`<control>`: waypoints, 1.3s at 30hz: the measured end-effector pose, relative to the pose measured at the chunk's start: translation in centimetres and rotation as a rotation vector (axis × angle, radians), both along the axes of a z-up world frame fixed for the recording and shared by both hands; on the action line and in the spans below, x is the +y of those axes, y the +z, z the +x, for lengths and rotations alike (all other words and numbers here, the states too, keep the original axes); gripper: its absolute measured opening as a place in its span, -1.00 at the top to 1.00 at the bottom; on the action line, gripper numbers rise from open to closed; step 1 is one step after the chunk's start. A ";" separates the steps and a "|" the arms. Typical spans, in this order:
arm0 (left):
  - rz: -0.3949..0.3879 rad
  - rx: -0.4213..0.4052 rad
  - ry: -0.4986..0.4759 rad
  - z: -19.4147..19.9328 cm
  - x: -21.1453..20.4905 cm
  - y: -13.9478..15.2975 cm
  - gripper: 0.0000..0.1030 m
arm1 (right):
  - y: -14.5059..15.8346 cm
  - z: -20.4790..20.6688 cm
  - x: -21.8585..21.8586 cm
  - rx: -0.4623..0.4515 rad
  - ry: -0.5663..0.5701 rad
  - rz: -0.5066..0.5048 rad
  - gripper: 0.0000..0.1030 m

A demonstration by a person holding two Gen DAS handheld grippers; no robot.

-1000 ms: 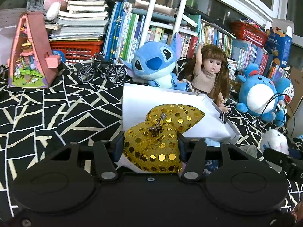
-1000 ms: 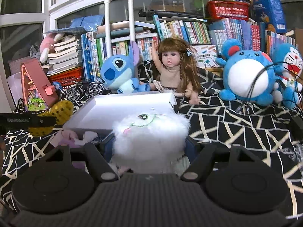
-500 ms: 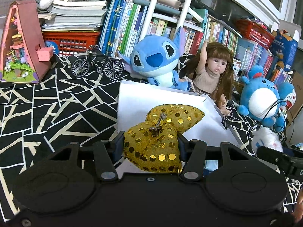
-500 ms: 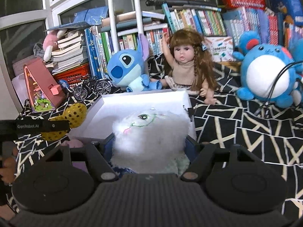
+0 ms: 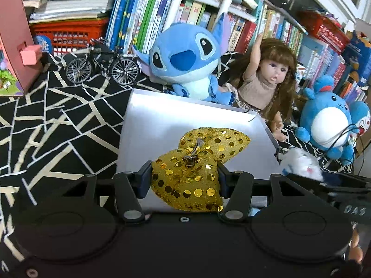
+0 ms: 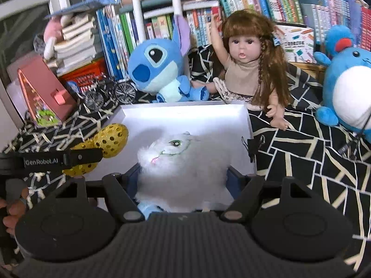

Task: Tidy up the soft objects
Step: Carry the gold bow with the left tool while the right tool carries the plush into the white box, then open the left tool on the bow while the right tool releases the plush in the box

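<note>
Gold sequinned bow (image 5: pixel 192 169) held over white box (image 5: pixel 153 115)
The bow is clamped between the left gripper (image 5: pixel 184 180) fingers above the box, which is backed by a blue plush (image 5: pixel 185 64) and a doll (image 5: pixel 266 81).

Black-and-white patterned cloth (image 5: pixel 58 125), white box (image 6: pixel 185 118), doll (image 6: pixel 245 74), toy bicycle (image 5: pixel 103 66)

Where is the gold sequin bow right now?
The gold sequin bow is clamped in the left gripper, held above the near-left part of the white box; in the right wrist view it shows just left of the box.
</note>
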State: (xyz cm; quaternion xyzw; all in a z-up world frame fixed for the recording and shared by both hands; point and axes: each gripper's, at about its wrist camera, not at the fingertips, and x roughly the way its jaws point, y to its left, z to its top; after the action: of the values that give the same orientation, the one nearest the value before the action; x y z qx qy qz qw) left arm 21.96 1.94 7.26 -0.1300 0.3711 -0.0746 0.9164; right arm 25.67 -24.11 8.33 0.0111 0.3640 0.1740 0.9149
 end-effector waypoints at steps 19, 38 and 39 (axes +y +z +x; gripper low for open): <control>0.046 0.094 -0.032 7.4 -3.2 -3.4 -0.04 | -4.0 6.1 2.4 0.052 -0.001 -0.078 -0.51; 0.045 0.111 -0.049 8.9 -3.7 -5.2 -0.12 | -6.4 7.3 3.1 0.093 0.004 -0.051 -0.53; 0.043 0.112 -0.052 8.9 -3.7 -5.2 -0.12 | -6.5 7.3 3.1 0.092 0.006 -0.054 -0.53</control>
State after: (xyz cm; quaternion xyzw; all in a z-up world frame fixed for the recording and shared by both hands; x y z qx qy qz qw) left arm 30.86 -1.71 2.02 -0.1045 0.4267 -0.0827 0.8945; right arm 32.93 -20.97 1.83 -0.0066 0.4102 0.1663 0.8967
